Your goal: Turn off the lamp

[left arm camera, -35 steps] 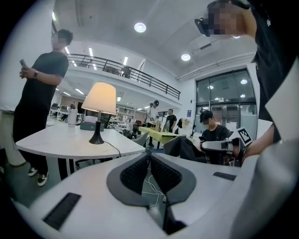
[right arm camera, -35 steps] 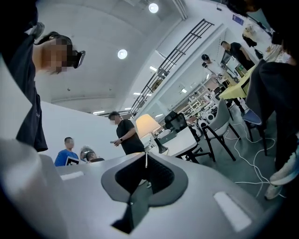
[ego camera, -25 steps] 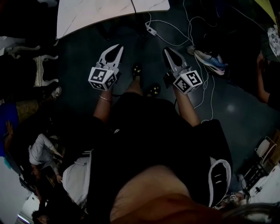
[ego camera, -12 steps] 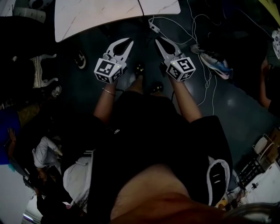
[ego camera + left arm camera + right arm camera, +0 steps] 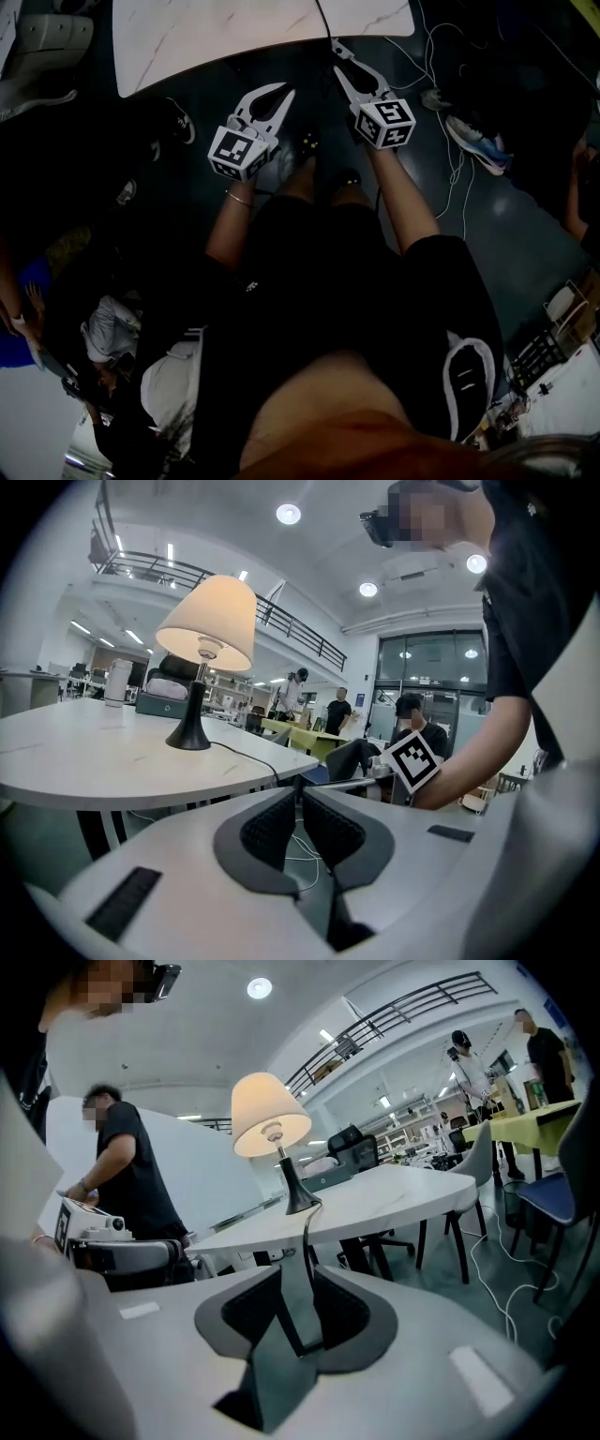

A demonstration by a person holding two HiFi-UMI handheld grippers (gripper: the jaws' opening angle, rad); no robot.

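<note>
Right gripper point(image 5: 349, 67) first, because that is the one that changed. Its jaws have just been opening, and now they stand apart with a gap in the middle. They are not squeezing anything. In the right gripper view the black lamp cord point(image 5: 305, 1232) drops off the table edge and lines up with that gap. I cannot tell if the cord is really inside it or only behind it.

My left gripper point(image 5: 279, 96) is closed tight, with nothing between its jaws.

In the head view both grippers sit higher in the frame than they did a second ago, so they are closer to the white table point(image 5: 187, 37) at the top. The right one went further. Its tip is now just under the table edge, top middle of the frame, close to where the cord comes over.

The lamp point(image 5: 204, 630) stands on the table. It is in the upper left of the left gripper view and the upper middle of the right gripper view. Its shade glows warm in both views, so it is not off yet.

I think this means I am getting ready to grab or press something on the cord with the right gripper. That may be a switch, but I cannot see one. The left gripper looks like it is just coming along.
</note>
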